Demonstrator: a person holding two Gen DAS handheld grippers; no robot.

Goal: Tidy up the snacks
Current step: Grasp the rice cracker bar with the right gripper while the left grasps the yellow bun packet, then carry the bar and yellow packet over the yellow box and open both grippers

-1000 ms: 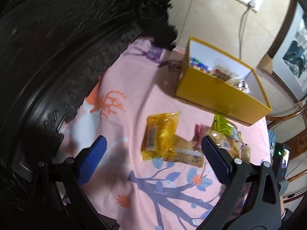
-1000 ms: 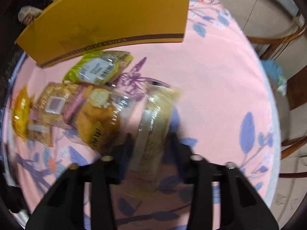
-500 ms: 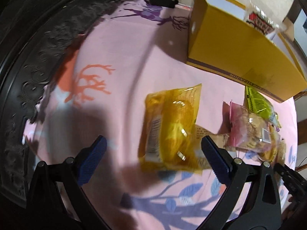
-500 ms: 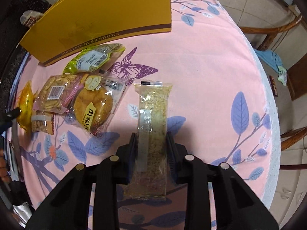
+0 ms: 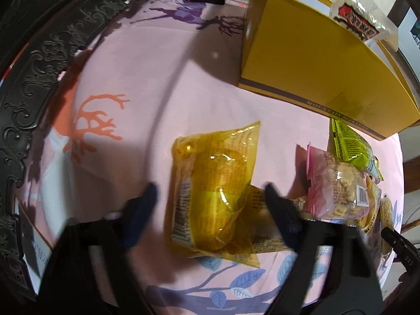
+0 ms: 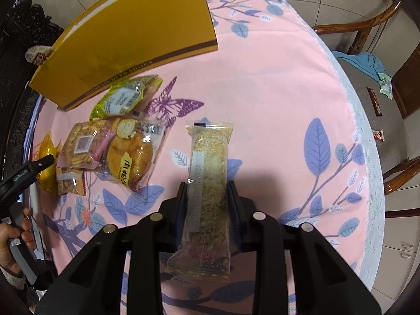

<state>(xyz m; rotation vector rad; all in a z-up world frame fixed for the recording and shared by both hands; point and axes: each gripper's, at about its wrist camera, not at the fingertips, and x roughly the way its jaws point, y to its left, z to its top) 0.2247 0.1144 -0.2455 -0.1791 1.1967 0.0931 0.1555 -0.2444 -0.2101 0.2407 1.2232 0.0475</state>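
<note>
My left gripper [image 5: 210,197] is open, its blurred fingers on either side of a yellow snack packet [image 5: 215,191] that lies on the pink tablecloth. My right gripper [image 6: 207,186] is shut on a long clear rice-crisp bar [image 6: 210,162] and holds it over the cloth. A yellow cardboard box [image 5: 315,60] stands at the back with a clear red-labelled packet [image 5: 359,18] sticking out; the box also shows in the right wrist view [image 6: 131,39]. A green packet [image 6: 126,99], a pink biscuit packet [image 6: 84,141] and a bun packet [image 6: 131,155] lie in a pile.
A small brown packet [image 5: 267,233] lies partly under the yellow one. A carved dark wooden seat back [image 5: 39,78] runs along the table's left. Wooden chairs [image 6: 367,34] stand past the table's right edge, with wrappers on the floor [image 6: 375,102].
My left gripper has dropped closer to the yellow packet and its fingers have drawn nearer together around it. My right gripper still holds the rice-crisp bar, raised slightly.
</note>
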